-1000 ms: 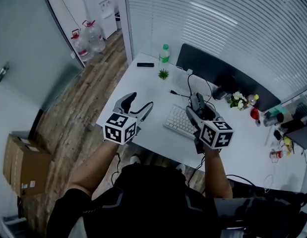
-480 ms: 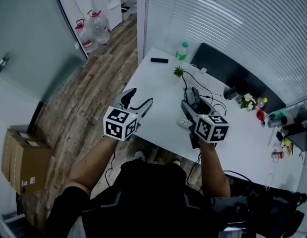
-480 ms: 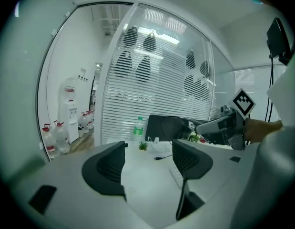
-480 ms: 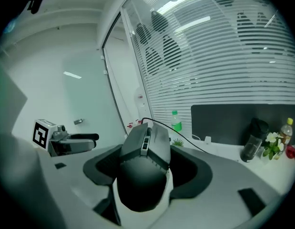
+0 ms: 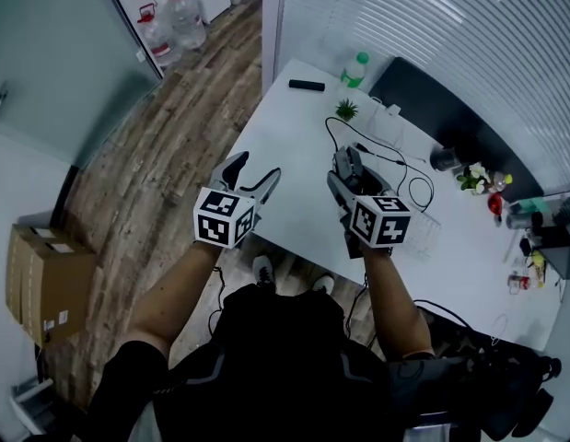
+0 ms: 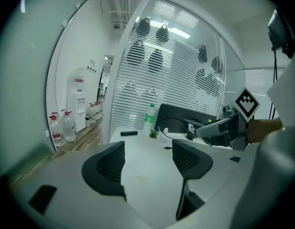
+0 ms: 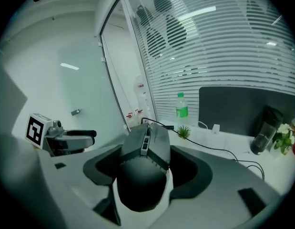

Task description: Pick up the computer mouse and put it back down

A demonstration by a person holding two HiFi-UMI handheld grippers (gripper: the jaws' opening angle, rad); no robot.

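One computer mouse [image 7: 145, 149] pinched in right tongs [image 7: 148, 170] | left tongs [image 6: 149, 162] spread, empty

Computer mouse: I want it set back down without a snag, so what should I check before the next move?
1. Grip: the black computer mouse sits clamped between the right claw's pads. Ok.
2. Other claw: the left claw is open, empty and well apart from the mouse. Ok.
3. Landing spot: the white desk shows a bare surface between the two claws. Ok.
4. Cable: the thin black cable trails from the mouse in loose curves across the desk, with no pull visible. Ok.
5. Height of the mouse above the desk: cannot tell.
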